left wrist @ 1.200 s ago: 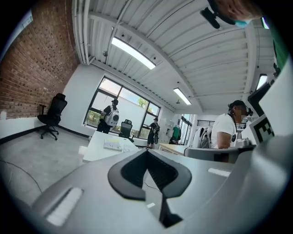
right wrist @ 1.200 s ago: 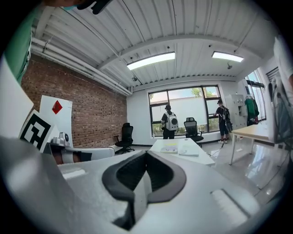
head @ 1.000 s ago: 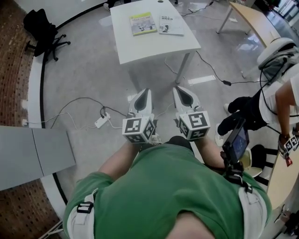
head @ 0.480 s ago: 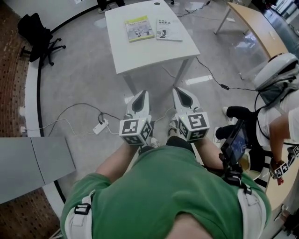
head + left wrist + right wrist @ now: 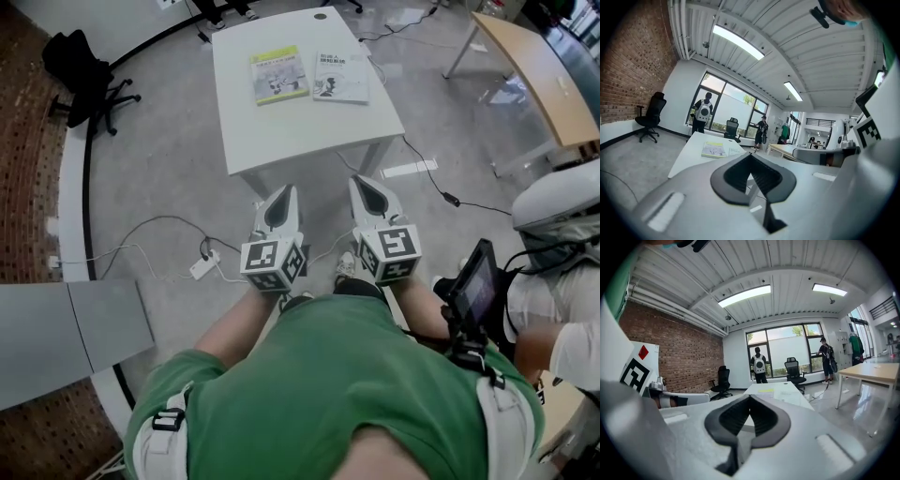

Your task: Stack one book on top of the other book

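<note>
Side by side above the grey floor [image 5: 159,159], my left gripper [image 5: 284,194] and right gripper [image 5: 364,186] each have their jaws pressed together on nothing. At twelve o'clock, the white table [image 5: 300,131] bears the yellow-green book [image 5: 279,74], with the white book [image 5: 340,76] just beside it at three o'clock, both flat and unstacked

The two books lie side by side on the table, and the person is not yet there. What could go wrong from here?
1. A cable and a power strip lie on the floor near the person's feet; a foot could catch on them.
2. The left gripper and the right gripper are shut and empty; unless opened in time, they may only push a book.
3. The green book and the white book lie flat and close together on the table; lifting one may shove the other.
</note>
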Available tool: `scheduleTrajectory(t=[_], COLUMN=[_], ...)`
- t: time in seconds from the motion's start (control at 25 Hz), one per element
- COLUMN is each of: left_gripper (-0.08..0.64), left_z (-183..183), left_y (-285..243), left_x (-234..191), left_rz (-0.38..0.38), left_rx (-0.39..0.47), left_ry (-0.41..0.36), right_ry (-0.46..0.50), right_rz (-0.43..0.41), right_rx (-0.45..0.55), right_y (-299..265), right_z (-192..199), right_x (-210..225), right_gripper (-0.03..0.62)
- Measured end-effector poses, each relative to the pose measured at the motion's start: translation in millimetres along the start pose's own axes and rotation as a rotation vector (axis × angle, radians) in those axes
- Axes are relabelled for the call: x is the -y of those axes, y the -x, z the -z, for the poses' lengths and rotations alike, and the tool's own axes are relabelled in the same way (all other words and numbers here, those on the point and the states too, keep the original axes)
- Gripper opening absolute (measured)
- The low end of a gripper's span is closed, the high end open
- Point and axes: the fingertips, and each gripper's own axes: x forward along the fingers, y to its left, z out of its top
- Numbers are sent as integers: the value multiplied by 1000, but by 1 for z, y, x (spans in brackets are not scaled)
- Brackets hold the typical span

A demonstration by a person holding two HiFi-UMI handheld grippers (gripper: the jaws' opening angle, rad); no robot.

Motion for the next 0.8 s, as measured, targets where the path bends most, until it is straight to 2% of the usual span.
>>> scheduleTrajectory(t=[0.4, 0.56, 0.8], left_gripper=[6, 6, 6], left_z=[-5, -6, 0], left_y=[-83, -103, -134], left_x=[19, 26, 11], left_rz=[-55, -55, -74], left_rx=[-42, -58, -67], left_ry=[-14, -28, -33], right_ry=[-52, -64, -77], right_rz=[-13, -21, -23], right_rx=[-8, -25, -41], right_y=[-38, -49, -76], right_z=[-5, -2, 4], right_x=[84, 102, 121], right_gripper=[3, 3, 3])
